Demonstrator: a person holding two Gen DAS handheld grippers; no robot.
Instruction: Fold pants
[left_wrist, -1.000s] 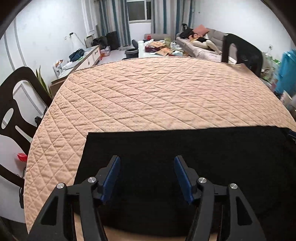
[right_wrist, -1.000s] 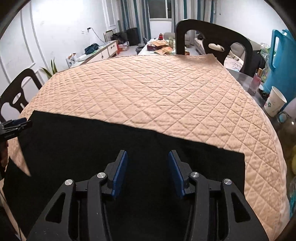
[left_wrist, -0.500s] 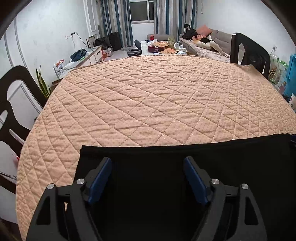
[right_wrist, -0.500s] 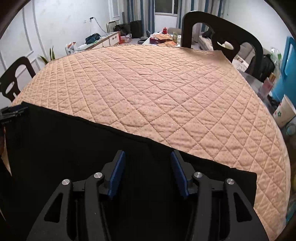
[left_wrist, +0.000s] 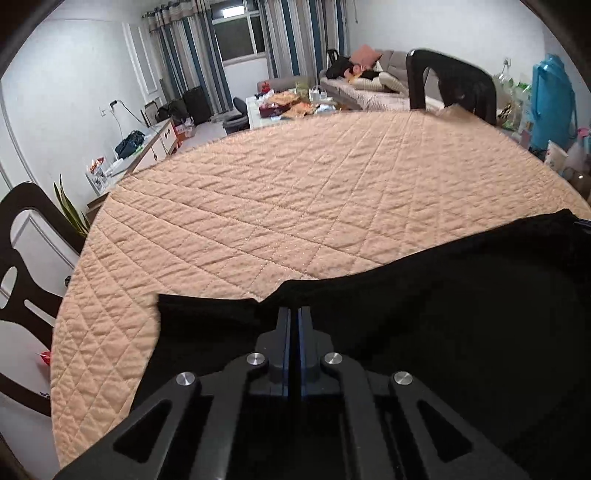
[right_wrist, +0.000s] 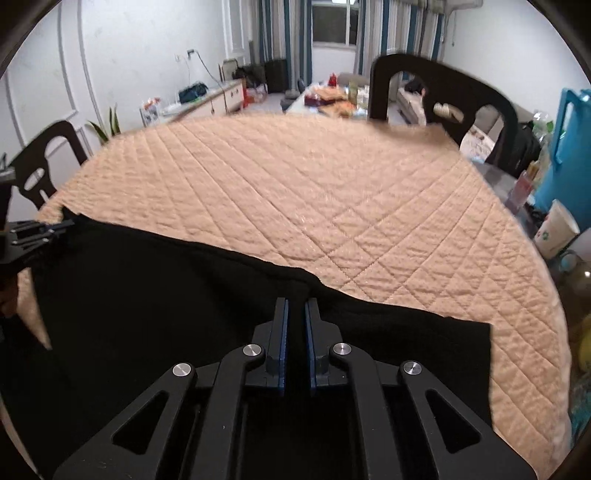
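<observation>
Black pants (left_wrist: 461, 314) lie across the near part of a round table with a peach quilted cover (left_wrist: 295, 192). My left gripper (left_wrist: 294, 310) is shut on the pants' far edge, which bunches up at its tips. My right gripper (right_wrist: 295, 302) is shut on the far edge of the pants (right_wrist: 147, 314) further right, the cloth puckered there too. The left gripper also shows at the left edge of the right wrist view (right_wrist: 44, 230), holding the cloth's corner area.
Black chairs stand at the far side (right_wrist: 439, 92) and at the left (left_wrist: 22, 266). A paper cup (right_wrist: 557, 229) and a blue jug (right_wrist: 569, 147) stand off the table's right. A sofa and a cluttered low table lie beyond.
Both grippers went from open over the pants to shut on the far edge. The cloth edge has lifted and puckered at each grip.
</observation>
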